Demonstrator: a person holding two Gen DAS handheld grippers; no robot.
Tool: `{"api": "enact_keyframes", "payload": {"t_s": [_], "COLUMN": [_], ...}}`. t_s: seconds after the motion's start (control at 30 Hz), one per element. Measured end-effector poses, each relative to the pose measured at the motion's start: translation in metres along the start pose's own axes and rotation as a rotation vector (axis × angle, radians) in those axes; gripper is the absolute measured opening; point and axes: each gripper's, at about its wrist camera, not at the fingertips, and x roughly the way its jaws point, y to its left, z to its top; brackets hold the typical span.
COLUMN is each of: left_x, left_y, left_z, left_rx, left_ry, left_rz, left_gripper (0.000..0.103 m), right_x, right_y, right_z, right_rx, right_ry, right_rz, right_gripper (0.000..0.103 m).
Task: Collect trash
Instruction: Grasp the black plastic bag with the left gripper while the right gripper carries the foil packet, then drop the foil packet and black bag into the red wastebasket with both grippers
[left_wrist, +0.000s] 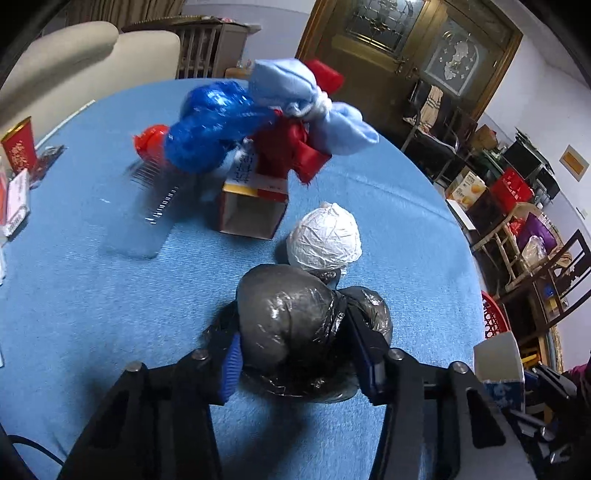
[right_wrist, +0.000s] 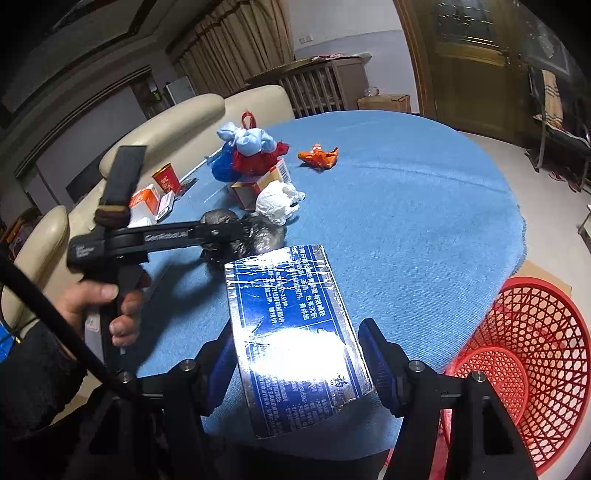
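Round tabletop (right_wrist: 406, 192), blue cloth cover: carries the loose rubbish, mostly towards its far left edge.

Red mesh basket (right_wrist: 524, 354): stands below the near right edge of the tabletop, evidently the collection point, placed within reach of the right arm.

Blue foil-faced carton (right_wrist: 295, 325): held in the right gripper (right_wrist: 299, 363), jaws closed against its two sides, above the near edge of the tabletop. It sits just left of the basket, so a drop looks imminent.

Black plastic bag wad (left_wrist: 295, 321): on the tabletop near its centre, between the jaws of the left gripper (left_wrist: 295, 354). The pads sit against the wad's sides; it appears gripped, though not lifted.

White wrapped ball (left_wrist: 325, 236): touching the black wad's far side.

Open small box (left_wrist: 255, 206), tied cloth and plastic bundle (left_wrist: 273, 118), orange wrapper (right_wrist: 319, 157): beyond, not yet collected.
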Motion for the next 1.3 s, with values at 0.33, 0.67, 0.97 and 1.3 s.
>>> {"api": "enact_keyframes", "payload": {"t_s": [0.33,0.67,0.97,1.3], "left_x": [-0.046,-0.059,-0.050,-0.029], "left_y": [0.010,-0.029,-0.084,-0.154], "left_z": [-0.007,0.007,0.010,0.010], "left_rx": [-0.018,0.049,0.139,0.254], "left_ry": [-0.118,-0.185,-0.176,-0.137], "left_rz": [0.042,0.009,-0.069,-0.165], "left_gripper": [0.045,0.045,0.045,0.045], "right_x": [-0.008,-0.033,-0.072,-0.096], "right_y": [0.002,-0.016,-0.079,-0.160], "right_z": [0.000,-0.002,-0.016,-0.046], "right_rx": [0.025,0.102,0.231,0.401], "right_ry": [-0.025,-0.098,-0.167,-0.155], "right_rz": [-0.020,-0.067,-0.207,-0.366], "right_gripper": [0.067,0.067,0.067,0.067]}}
